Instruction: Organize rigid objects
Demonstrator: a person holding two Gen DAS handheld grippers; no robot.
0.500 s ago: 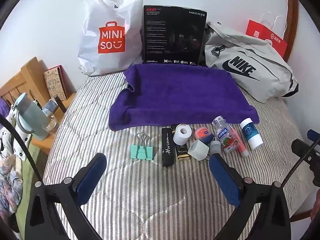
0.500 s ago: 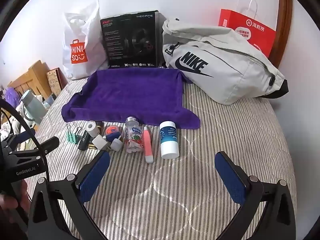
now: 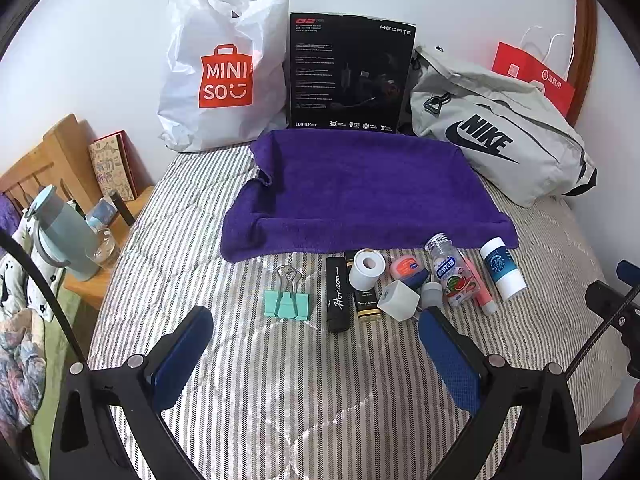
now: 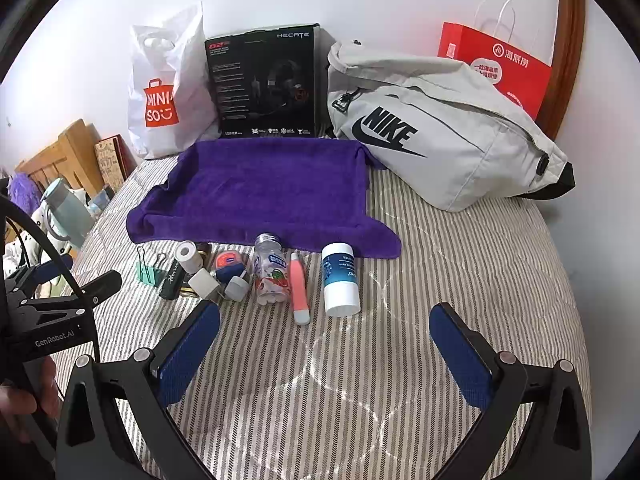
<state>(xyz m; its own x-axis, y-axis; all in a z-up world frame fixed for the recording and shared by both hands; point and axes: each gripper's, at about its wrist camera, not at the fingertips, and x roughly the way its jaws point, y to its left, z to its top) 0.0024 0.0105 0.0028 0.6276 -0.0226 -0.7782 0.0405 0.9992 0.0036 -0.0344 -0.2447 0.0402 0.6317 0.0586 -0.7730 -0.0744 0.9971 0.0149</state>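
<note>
1. Left gripper (image 3: 316,322): black frame, blue textured pads, tilted down toward the bed. Jaws spread wide, nothing between them.
2. Right gripper (image 4: 325,320): same build, same downward tilt. Jaws wide apart, empty. A hand (image 4: 24,396) grips the left tool's handle at the edge of the right wrist view.
3. Surface: grey-and-white striped quilted bedspread (image 3: 280,400), soft, stitched in curved lines.
4. Purple terry towel (image 3: 360,192) lies flat beyond the row of objects, its near edge rolled.
5. Row of rigid objects just in front of the towel, ahead of both grippers, none touched:
   - mint-green metal binder clip (image 3: 287,300), wire handles up, between the left pads' lines of reach;
   - black rectangular stick marked "Horizon" (image 3: 337,300);
   - white tape roll (image 3: 367,267), resting on a dark gold-trimmed tube;
   - white plastic cube (image 3: 398,300), just beside the left gripper's right pad;
   - clear plastic bottle with watermelon label (image 4: 272,276), lying down;
   - pink-and-white slim tube (image 4: 299,288);
   - white cylinder with blue label (image 4: 340,278), lying ahead, between the right pads.
6. Behind: white Miniso plastic bag (image 3: 224,68), black headset box (image 3: 348,76), grey Nike fabric bag (image 4: 440,132).
</note>
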